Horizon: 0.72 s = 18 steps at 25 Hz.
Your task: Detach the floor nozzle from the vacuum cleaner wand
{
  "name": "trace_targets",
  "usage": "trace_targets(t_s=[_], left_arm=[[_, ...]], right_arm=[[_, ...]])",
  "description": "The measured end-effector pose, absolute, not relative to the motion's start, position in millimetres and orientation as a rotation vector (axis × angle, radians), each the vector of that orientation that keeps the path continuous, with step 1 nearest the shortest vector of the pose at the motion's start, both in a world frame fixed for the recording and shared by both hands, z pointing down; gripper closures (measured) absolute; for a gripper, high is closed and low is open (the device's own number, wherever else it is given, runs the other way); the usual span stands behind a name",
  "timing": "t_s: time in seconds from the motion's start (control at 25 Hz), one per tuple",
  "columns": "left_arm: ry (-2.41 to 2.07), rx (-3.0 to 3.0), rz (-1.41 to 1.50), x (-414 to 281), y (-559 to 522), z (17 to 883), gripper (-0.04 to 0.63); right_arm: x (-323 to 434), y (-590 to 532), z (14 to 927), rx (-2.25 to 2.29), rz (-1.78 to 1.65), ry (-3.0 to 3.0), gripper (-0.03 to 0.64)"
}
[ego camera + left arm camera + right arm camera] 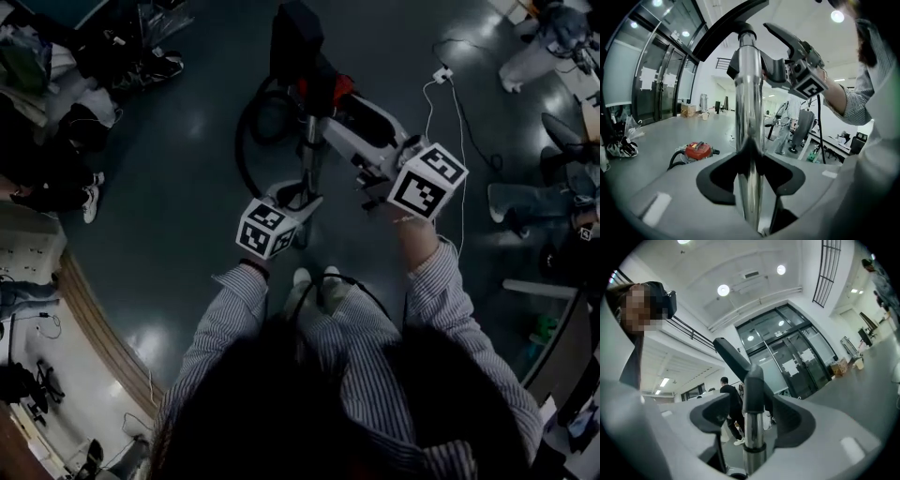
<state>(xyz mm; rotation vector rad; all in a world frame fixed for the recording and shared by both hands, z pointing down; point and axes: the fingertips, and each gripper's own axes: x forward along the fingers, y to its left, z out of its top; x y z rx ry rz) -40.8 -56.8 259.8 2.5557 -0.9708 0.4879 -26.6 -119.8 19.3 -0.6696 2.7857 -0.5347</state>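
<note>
The chrome vacuum wand (310, 155) stands lifted off the floor in front of me. Its black collar (743, 63) joins the black floor nozzle (295, 39) at the far end; the nozzle (726, 21) rises past the top of the left gripper view. My left gripper (302, 194) is shut on the wand's chrome tube (749, 140), low down. My right gripper (323, 120) sits higher, by the collar. It is open, and the tube and collar (753, 390) stand between its pads (794, 420) with a gap on each side.
The red vacuum canister (328, 89) lies on the floor beyond the wand, its black hose (246, 131) looping left. A white cable (441, 77) runs across the floor at right. Seated people and shoes (89, 202) line both edges. Glass doors (656, 79) stand beyond.
</note>
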Motion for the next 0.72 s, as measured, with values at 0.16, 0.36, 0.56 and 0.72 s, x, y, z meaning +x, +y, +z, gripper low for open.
trace_targets(t_s=[0.16,0.36,0.56,0.72], left_arm=[[-1.025,2.584,0.475,-47,-51,242,0.416],[-1.036,2.597,0.523,-54,-32,237,0.416],[-1.043,2.603,0.547,-56,-11,245,0.416],[-1.017,2.586,0.564,-58,7,252,0.416]], right_arm=[[-57,-119,-21,-0.519,-0.501,2.890,0.331],[-88,-108,-28,-0.424,-0.531,3.018,0.331],[-74,-92,-31,-0.347,-0.535,2.978,0.407],[-75,-81,-23,-0.308,-0.599,2.997,0.408]])
